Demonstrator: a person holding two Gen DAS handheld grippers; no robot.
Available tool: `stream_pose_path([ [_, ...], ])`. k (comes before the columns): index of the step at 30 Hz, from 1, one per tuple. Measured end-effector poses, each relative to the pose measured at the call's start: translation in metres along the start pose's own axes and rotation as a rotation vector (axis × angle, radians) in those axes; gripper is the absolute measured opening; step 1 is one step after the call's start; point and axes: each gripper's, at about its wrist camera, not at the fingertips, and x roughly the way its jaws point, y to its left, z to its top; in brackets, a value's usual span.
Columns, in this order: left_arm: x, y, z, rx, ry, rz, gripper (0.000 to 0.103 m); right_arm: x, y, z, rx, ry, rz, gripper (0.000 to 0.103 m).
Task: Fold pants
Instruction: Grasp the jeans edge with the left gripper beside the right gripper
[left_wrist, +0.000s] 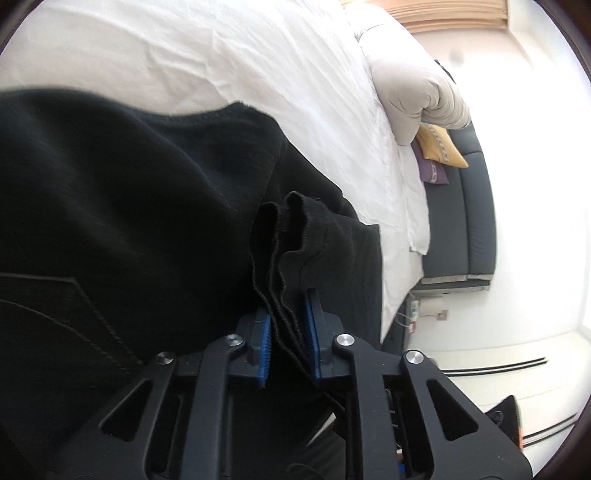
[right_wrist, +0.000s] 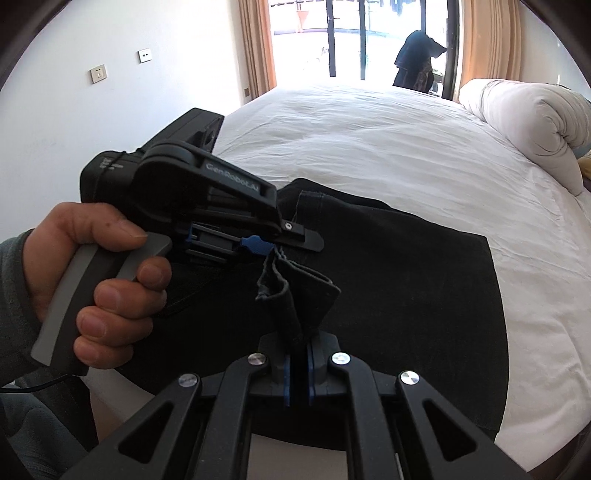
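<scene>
Left wrist view: the left hand-held gripper (left_wrist: 290, 334) is clamped on bunched hems of the black pants (left_wrist: 122, 206), which lie on the bed (left_wrist: 258, 55) toward 9 o'clock; a layer could slip free.

Right wrist view: the right hand-held gripper (right_wrist: 298, 363) is pinched on another fold of hem, the left one at 11 o'clock. Uneven pulling could skew the fold.

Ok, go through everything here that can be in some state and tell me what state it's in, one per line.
Left gripper: shut on bunched hem of the pants.
Right gripper: shut on a pants edge.
Pants: black, spread on the bed, edges lifted.
Bed sheet: white, wrinkled.
Duvet: rolled up at the bed's side.
Curtains: drawn open.
</scene>
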Motion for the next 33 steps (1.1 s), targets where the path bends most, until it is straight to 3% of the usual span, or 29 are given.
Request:
stream_pose_path([
  [9,-0.024,-0.013,-0.005,0.091,-0.036,0.057,0.007,-0.002,0.017,0.003,-0.038,-0.011,0.041,0.007],
  [14,-0.029,-0.010,-0.011,0.085,-0.052,0.091,0.007,0.005,0.022,0.000,-0.063,0.008,0.056,0.007],
  [18,-0.020,0.000,-0.014,0.100,-0.044,0.159,0.008,0.012,0.024,-0.003,-0.076,0.030,0.064,0.008],
  [25,-0.014,0.002,-0.013,0.120,-0.060,0.138,0.008,0.037,0.015,-0.015,-0.005,0.079,0.096,0.013],
  [33,-0.031,-0.009,-0.017,0.181,-0.090,0.184,0.007,0.026,0.013,-0.010,0.025,0.023,0.161,0.013],
])
